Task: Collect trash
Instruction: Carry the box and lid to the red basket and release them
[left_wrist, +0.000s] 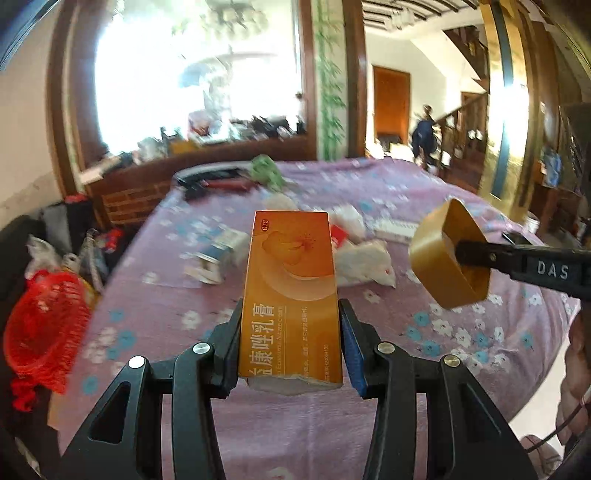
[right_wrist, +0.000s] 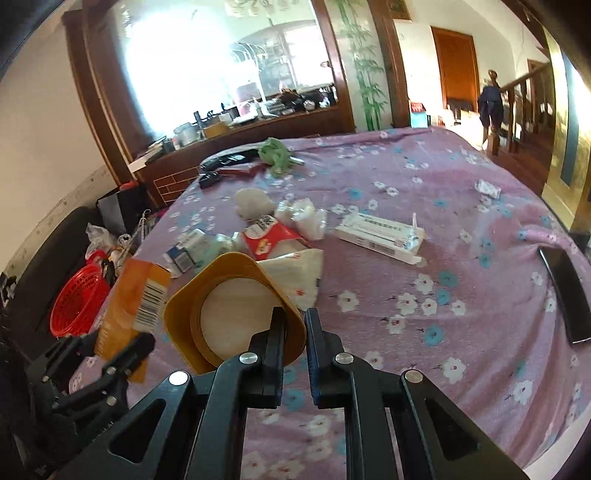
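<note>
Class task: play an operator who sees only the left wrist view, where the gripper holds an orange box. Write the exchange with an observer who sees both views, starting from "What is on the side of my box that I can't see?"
Observer: A barcode label sits on the far side of the orange box.
Operator: What's inside the gold container the other gripper holds?
Observer: The gold container shows a pale round disc inside; the right gripper pinches its wall.
Operator: Is anything lying on the table off to my right?
Observer: A dark phone lies flat near the right edge of the floral tablecloth.
Operator: Where's the bin?
Observer: A red basket stands off the table's left side.
</note>
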